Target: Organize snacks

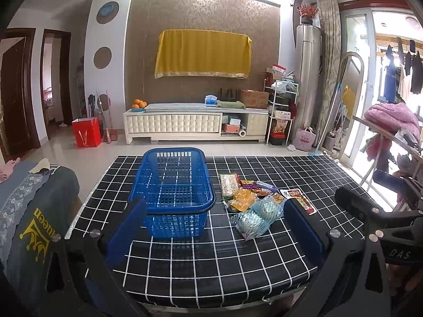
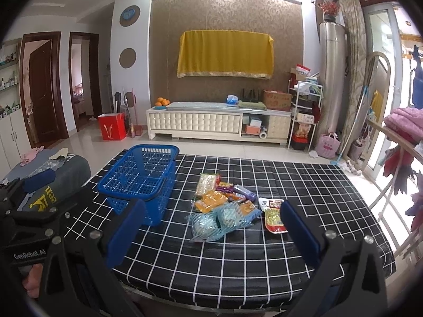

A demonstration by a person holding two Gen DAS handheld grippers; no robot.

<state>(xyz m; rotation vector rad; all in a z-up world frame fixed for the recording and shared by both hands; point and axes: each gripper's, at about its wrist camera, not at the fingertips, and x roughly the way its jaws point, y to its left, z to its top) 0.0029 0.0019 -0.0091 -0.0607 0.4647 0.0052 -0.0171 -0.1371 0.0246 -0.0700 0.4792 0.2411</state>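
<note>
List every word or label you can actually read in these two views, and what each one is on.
"GenRobot.AI": on the left gripper's body, seen in the right wrist view.
"DAS": on the right gripper's body, seen in the left wrist view.
"ueen", partly hidden, under a crown: grey garment beside the table.
Snack packets: print too small to read.

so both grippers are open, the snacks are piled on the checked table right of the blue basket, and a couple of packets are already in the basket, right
Not quite: the blue basket is empty. The left wrist view looks straight through its mesh floor and shows nothing inside. The rest holds: the left gripper and right gripper are both open, and the snacks sit piled on the checked table to the basket's right.
</note>
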